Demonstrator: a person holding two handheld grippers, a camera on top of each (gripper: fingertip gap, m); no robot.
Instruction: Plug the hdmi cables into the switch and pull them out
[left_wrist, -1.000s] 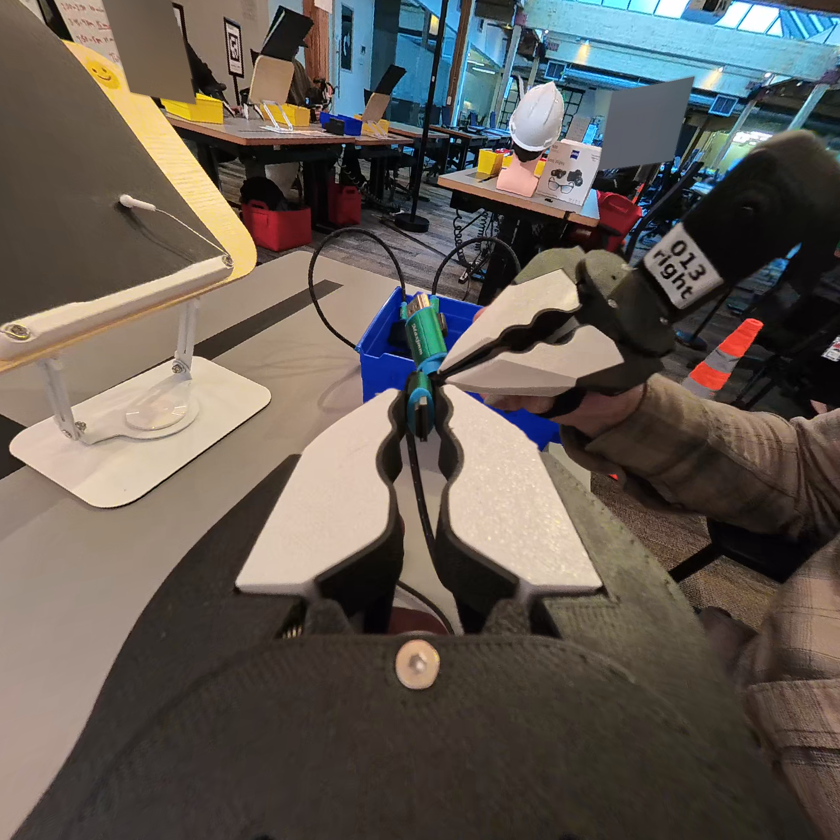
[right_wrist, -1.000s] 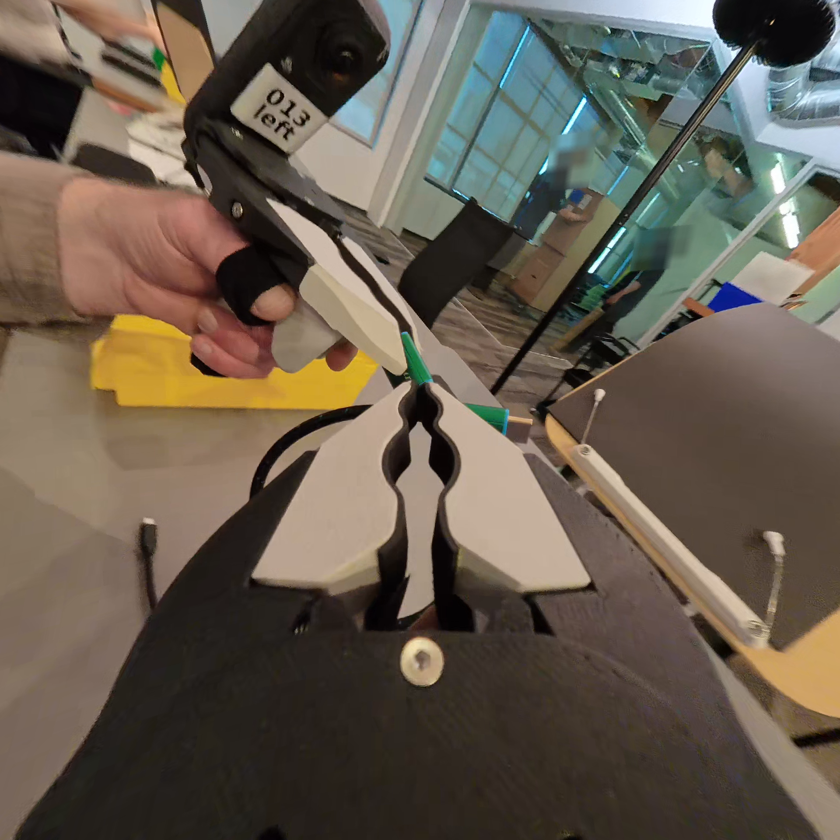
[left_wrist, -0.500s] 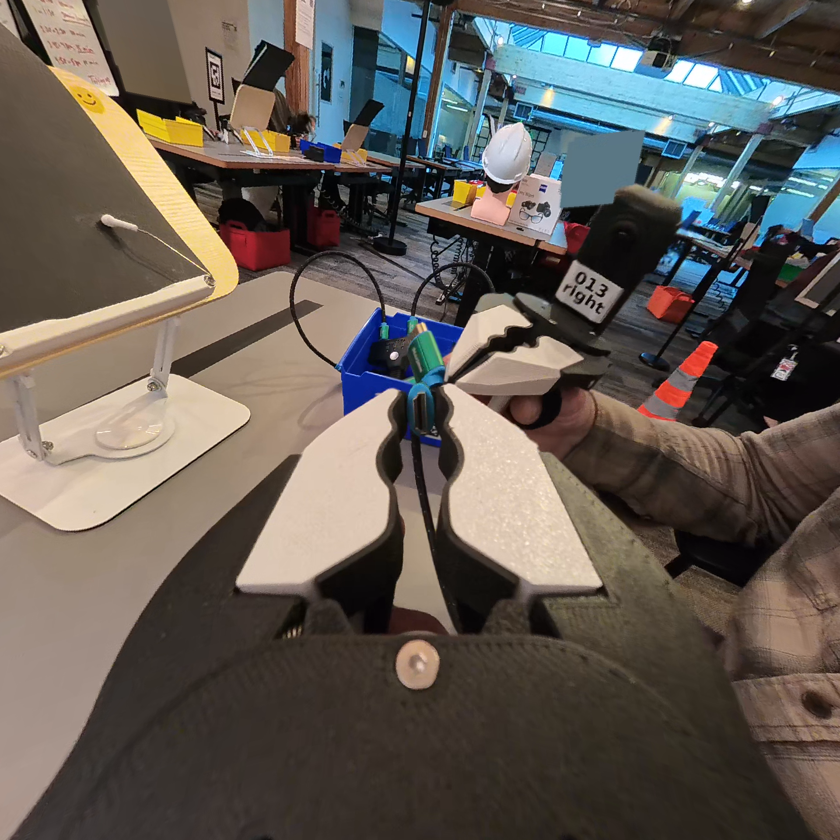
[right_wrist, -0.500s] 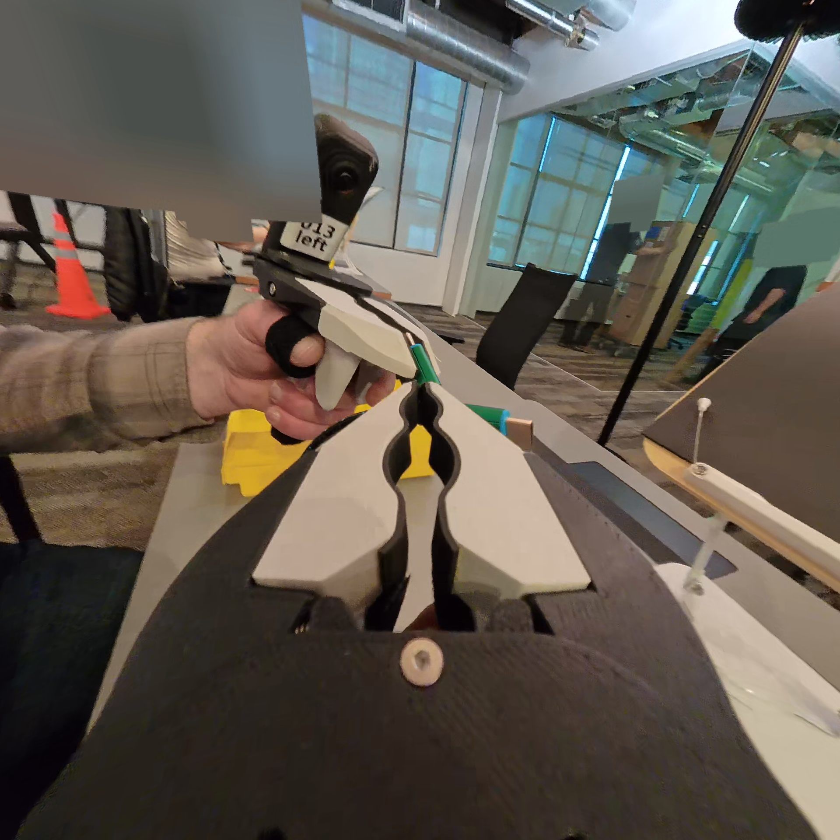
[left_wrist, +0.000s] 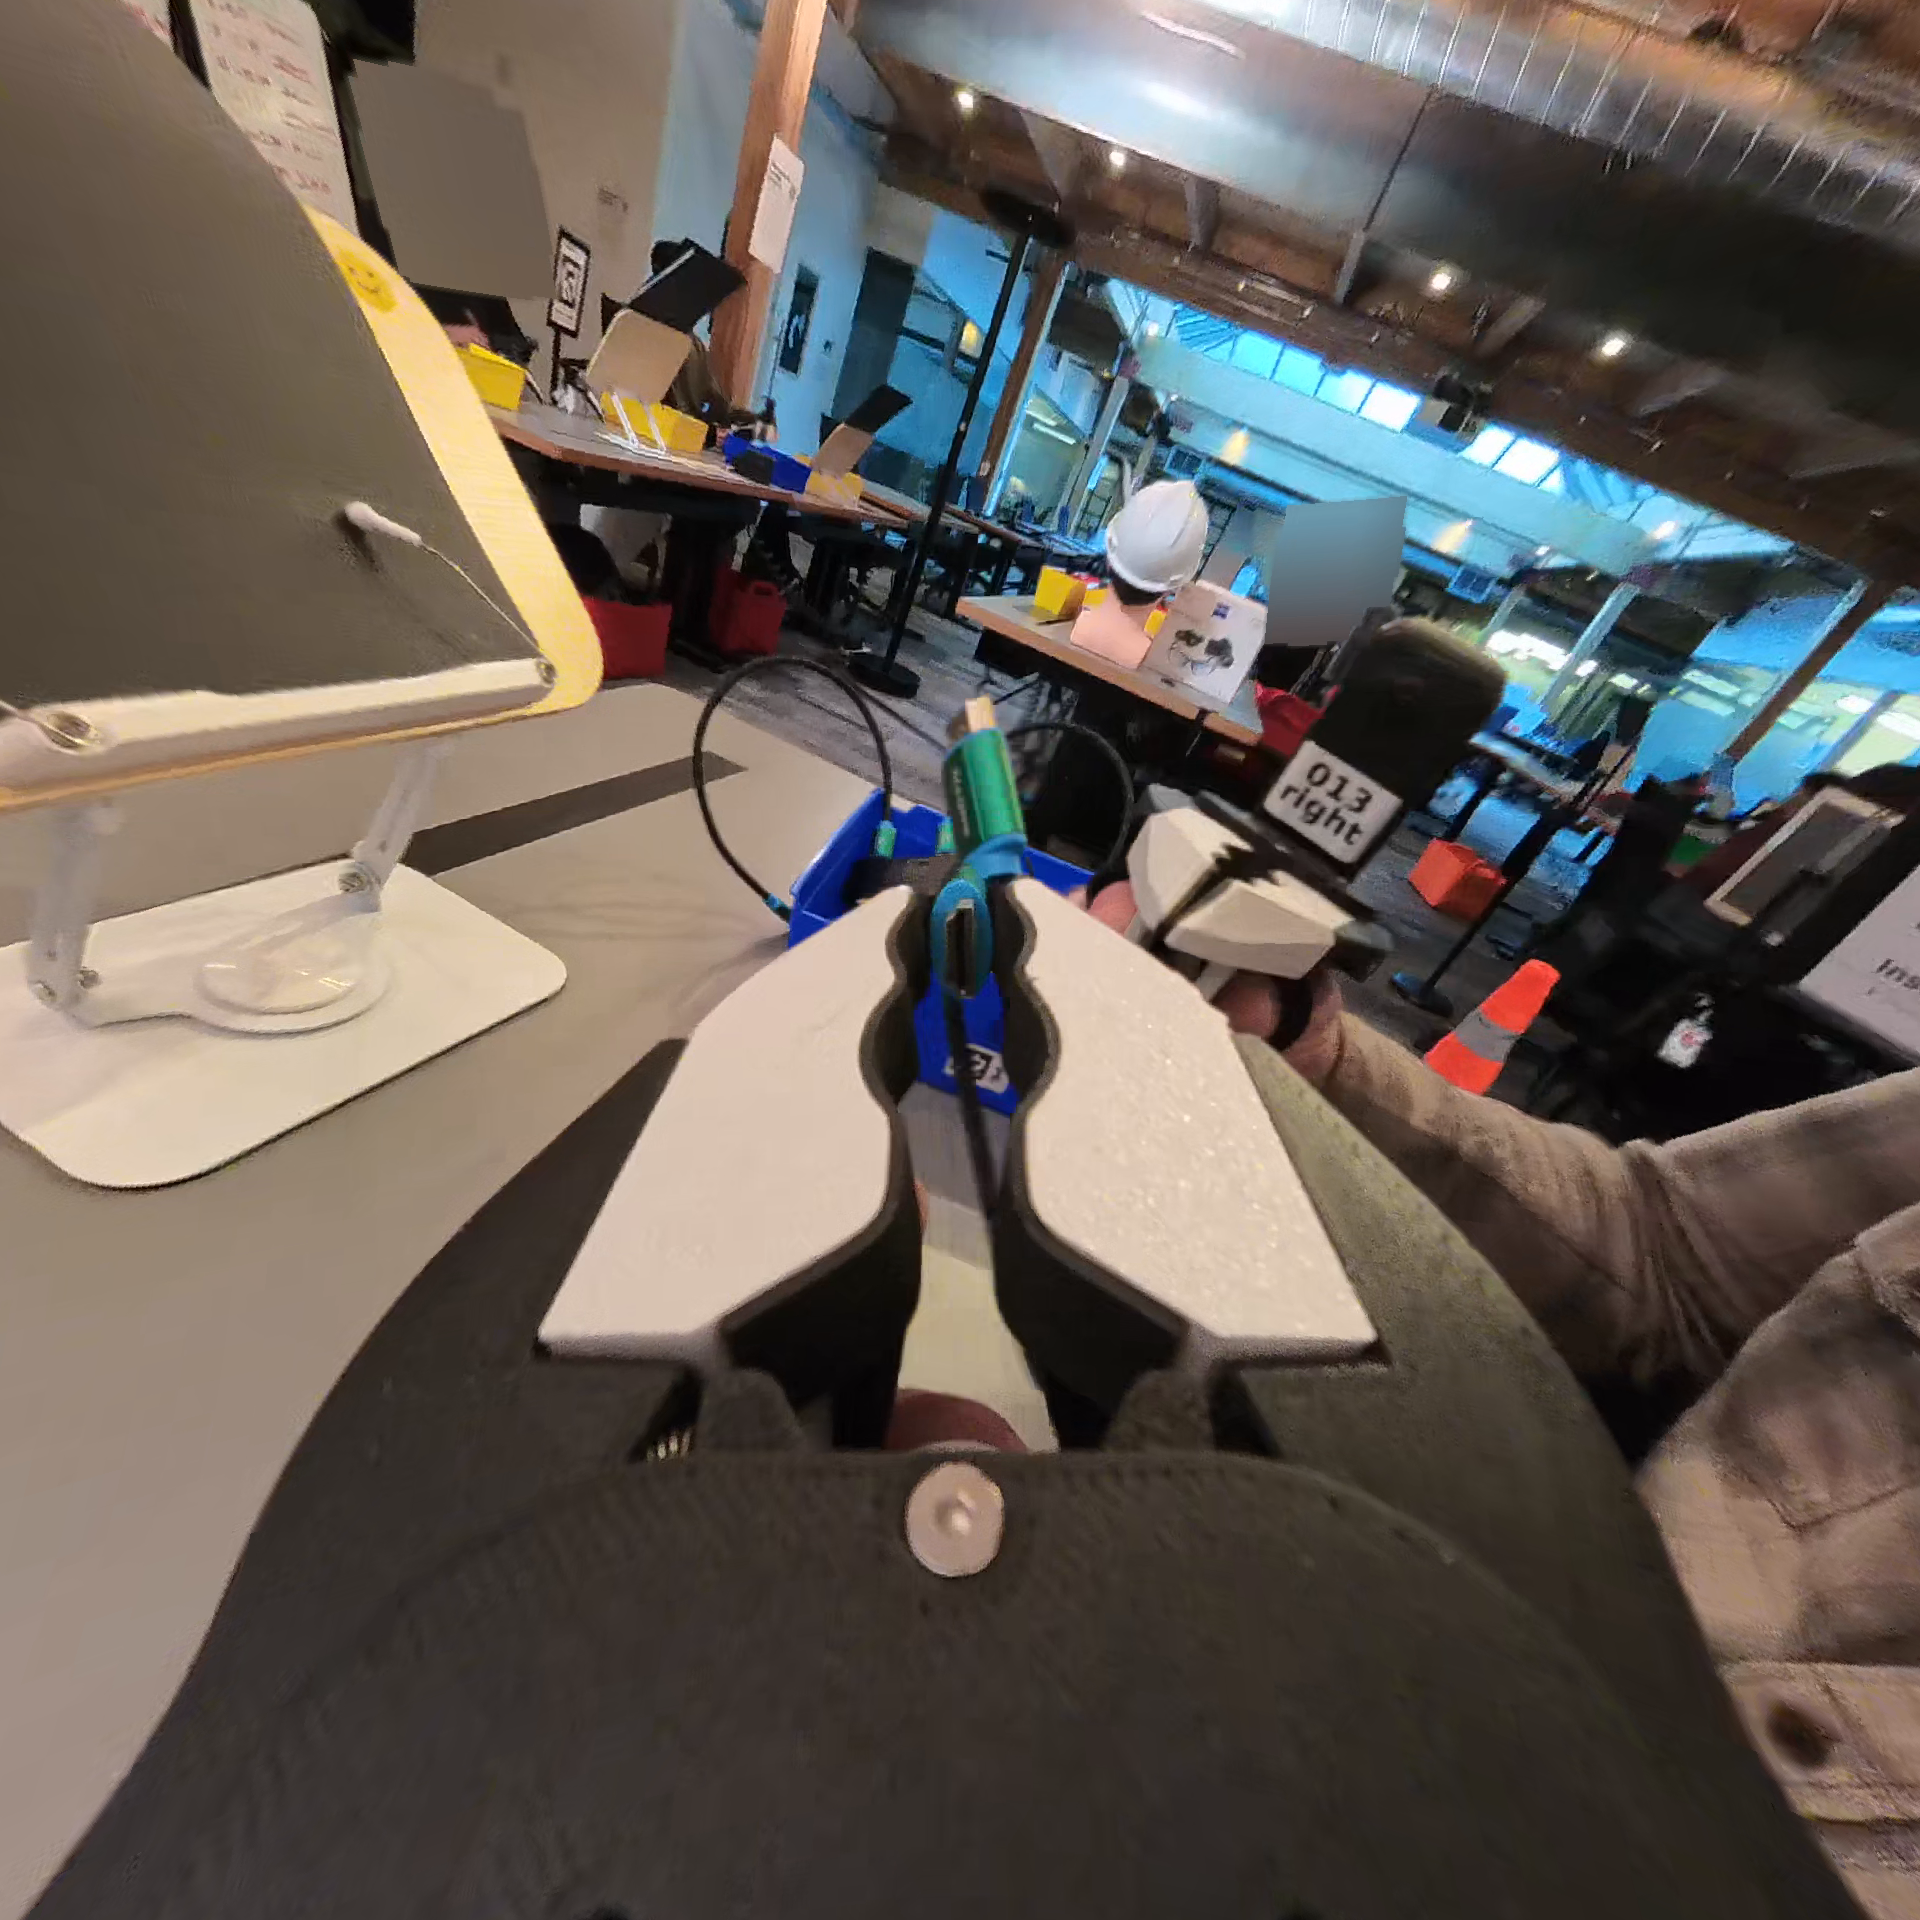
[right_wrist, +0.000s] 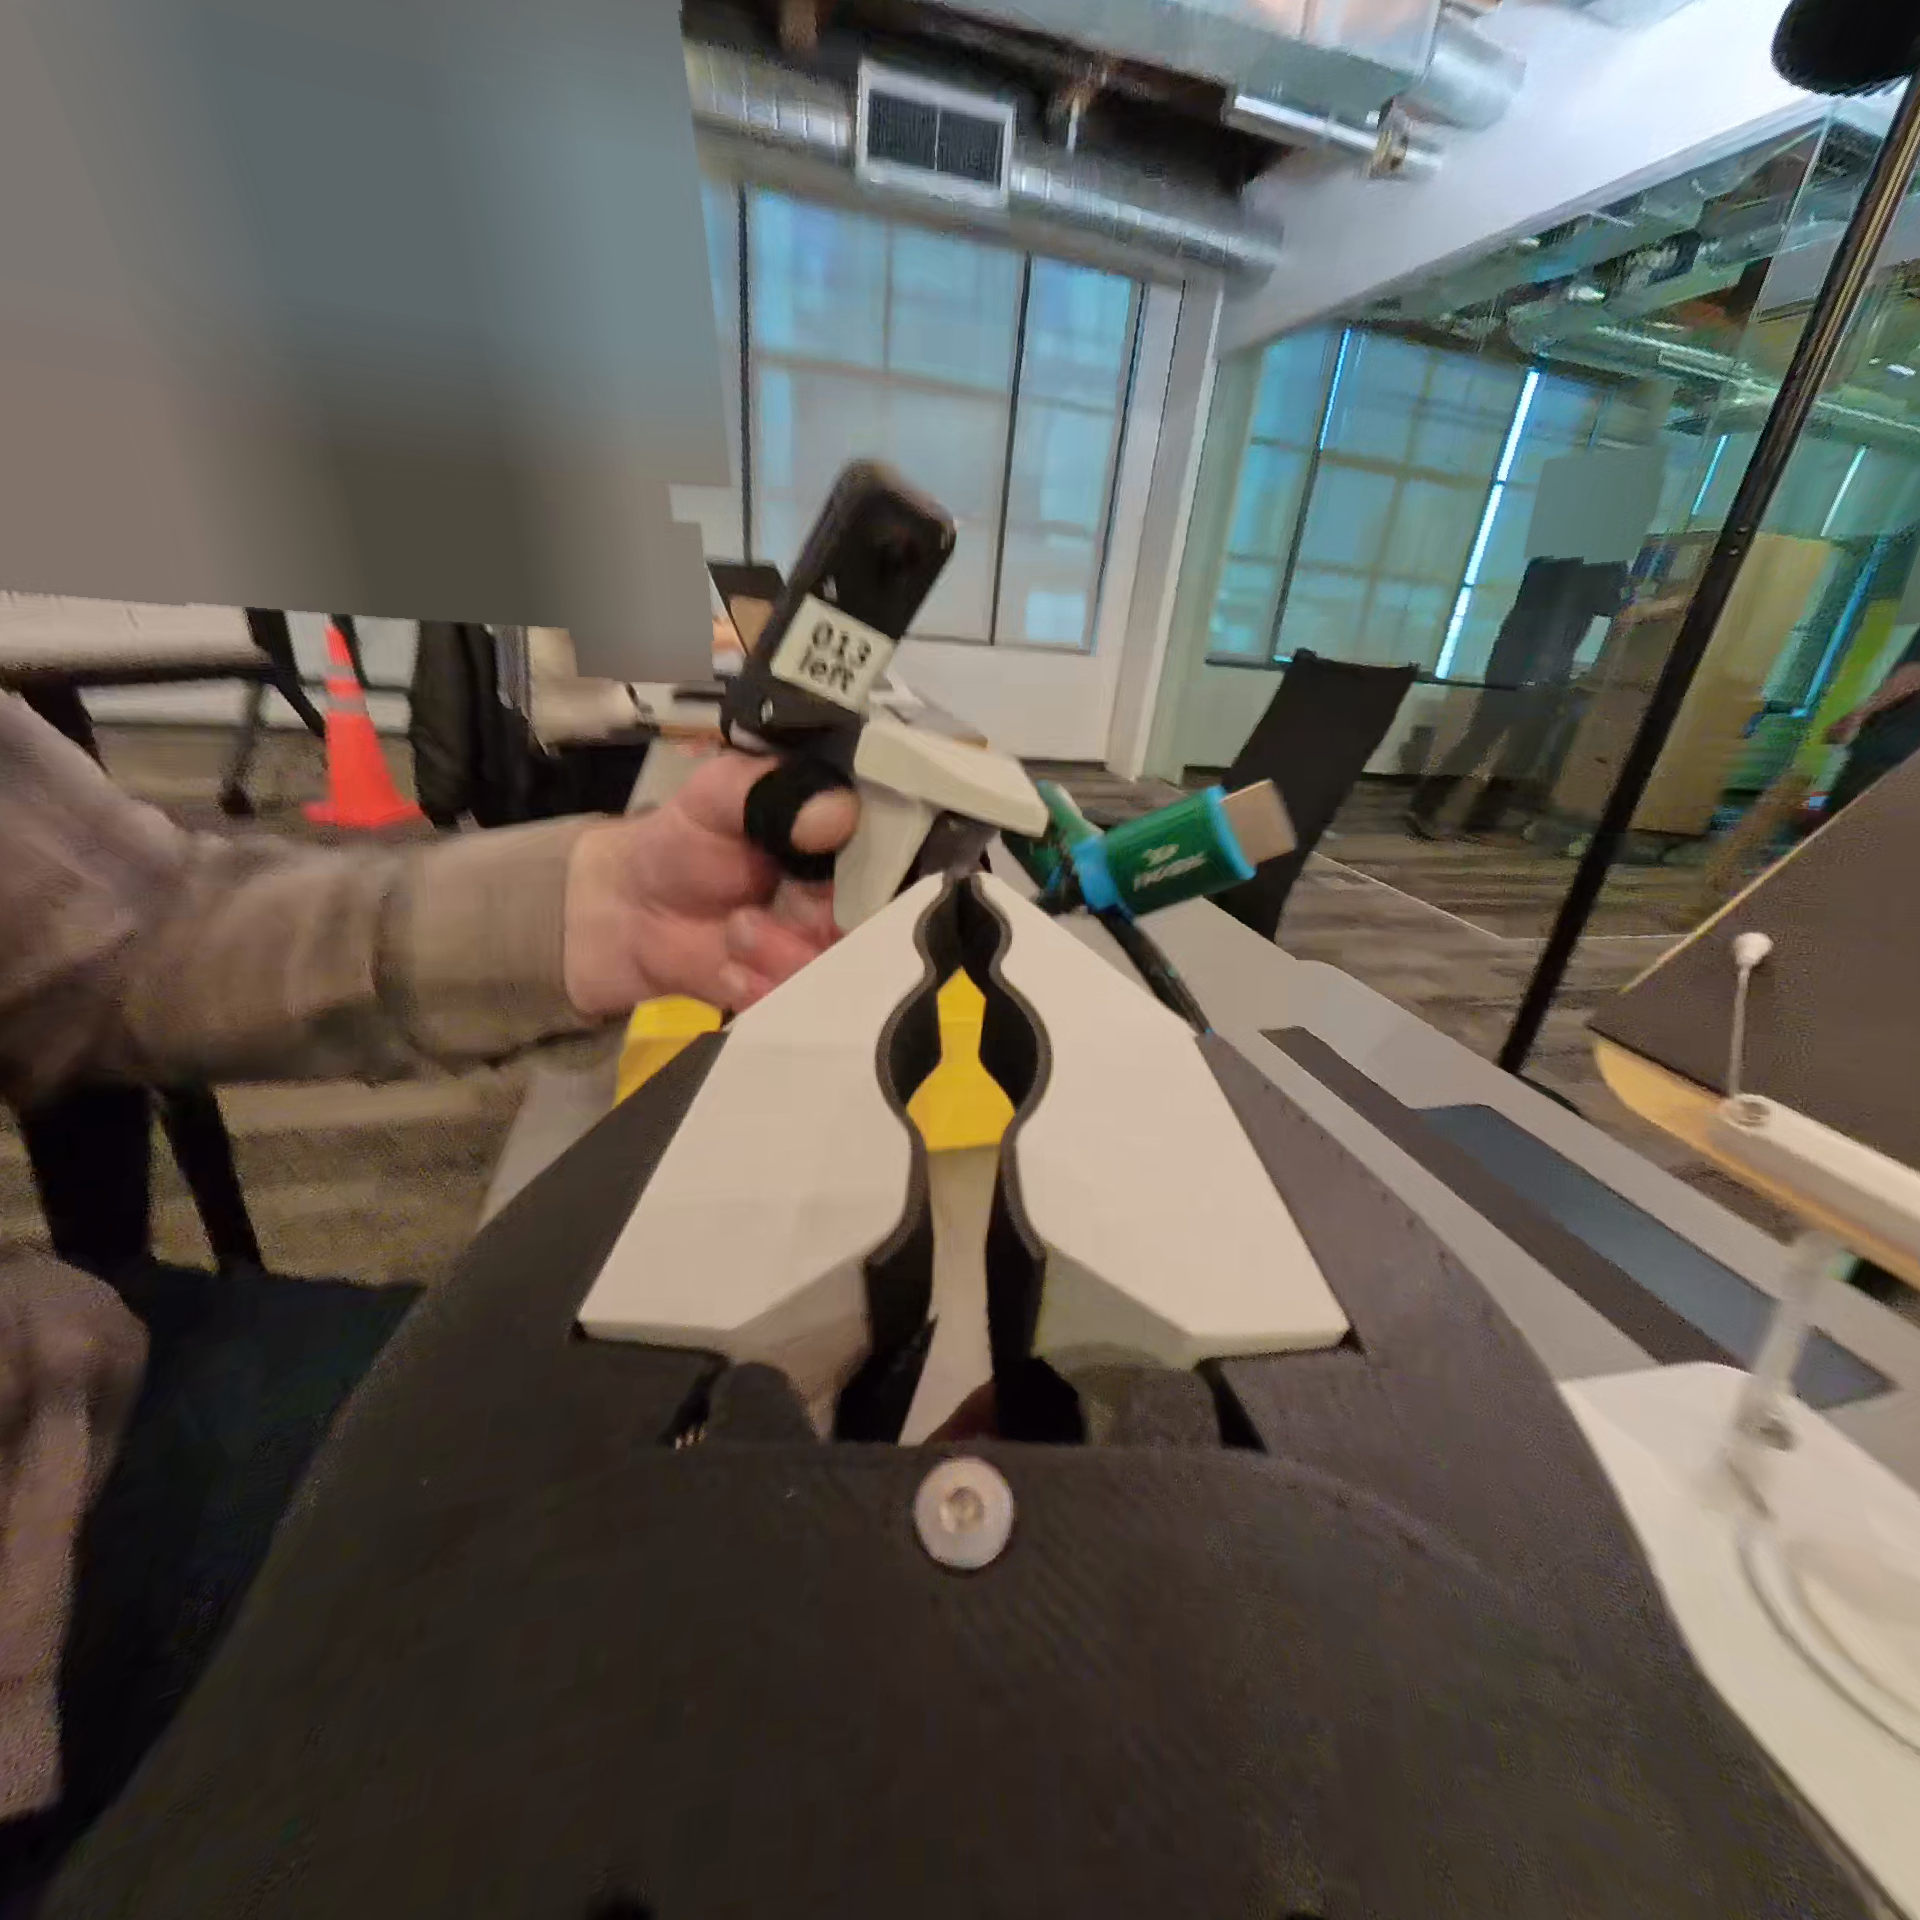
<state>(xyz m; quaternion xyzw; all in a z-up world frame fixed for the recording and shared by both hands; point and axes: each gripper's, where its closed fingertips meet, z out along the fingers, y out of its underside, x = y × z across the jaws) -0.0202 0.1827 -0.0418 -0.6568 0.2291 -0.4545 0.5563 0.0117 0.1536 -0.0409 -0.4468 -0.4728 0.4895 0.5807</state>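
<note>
My left gripper (left_wrist: 961, 909) is shut on the black HDMI cable (left_wrist: 971, 1101), just behind the blue collar of its green plug (left_wrist: 982, 800). The plug stands up past the fingertips with its gold tip free in the air. The right wrist view shows the same plug (right_wrist: 1164, 854) pointing right from the left gripper (right_wrist: 1023, 821). My right gripper (right_wrist: 961, 896) is shut and empty, just below and apart from the plug. In the left wrist view the right gripper (left_wrist: 1174, 894) is to the plug's right. A dark object with another green plug lies in the blue bin (left_wrist: 831, 899). I cannot tell whether it is the switch.
A tilted dark board (left_wrist: 208, 416) on a white stand base (left_wrist: 260, 1023) stands on the grey table at the left. A black cable loop (left_wrist: 717, 790) rises beside the blue bin. A yellow bin (right_wrist: 961, 1091) sits on the table behind my right fingers. Tip to tip, the grippers are about 5 cm apart.
My right gripper has let go at the green plug and drawn back to the right. My left gripper has lifted and tilted up, so the plug now stands free.
</note>
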